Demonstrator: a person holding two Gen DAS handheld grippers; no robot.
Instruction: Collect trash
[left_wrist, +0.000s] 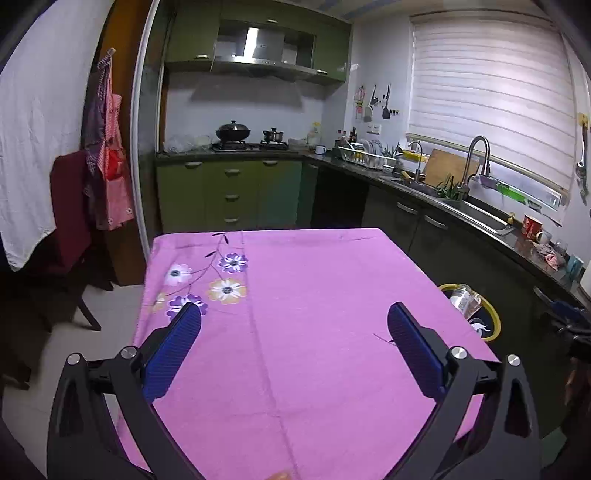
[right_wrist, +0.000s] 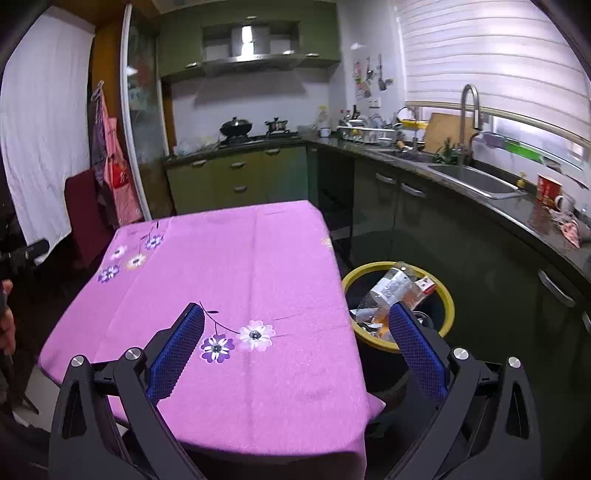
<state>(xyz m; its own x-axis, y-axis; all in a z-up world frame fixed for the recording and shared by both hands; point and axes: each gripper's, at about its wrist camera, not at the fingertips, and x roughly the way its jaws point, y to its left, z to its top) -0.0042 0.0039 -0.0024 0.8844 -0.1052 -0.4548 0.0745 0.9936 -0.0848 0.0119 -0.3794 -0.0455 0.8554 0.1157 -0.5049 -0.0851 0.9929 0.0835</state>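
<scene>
the left gripper (left_wrist: 294, 314) hangs over the pink tablecloth (left_wrist: 314, 295), its blue pads (left_wrist: 173, 350) spread wide with nothing between them but bare cloth. the flower print (left_wrist: 225, 290) sits just ahead of the left finger. over on the right, the right gripper (right_wrist: 296, 314) is just as wide open and just as empty, one finger above the cloth near two printed flowers (right_wrist: 238, 341), the other finger reaching past the table edge in front of the bin. and there's the trash: it lies in the yellow-rimmed bin (right_wrist: 448, 295) on the floor just beside the table's right edge, a clear plastic bottle (right_wrist: 391, 286) leaning on top of crumpled wrappers (right_wrist: 369, 321), with a small red-and-white carton (right_wrist: 424, 284) tucked beside it. from the left wrist view the same bin (left_wrist: 496, 321) peeks out past the table corner, the bottle (left_wrist: 463, 297) poking above the rim. behind runs the dark counter with a steel sink (right_wrist: 476, 179) and a red mug (right_wrist: 548, 188).
</scene>
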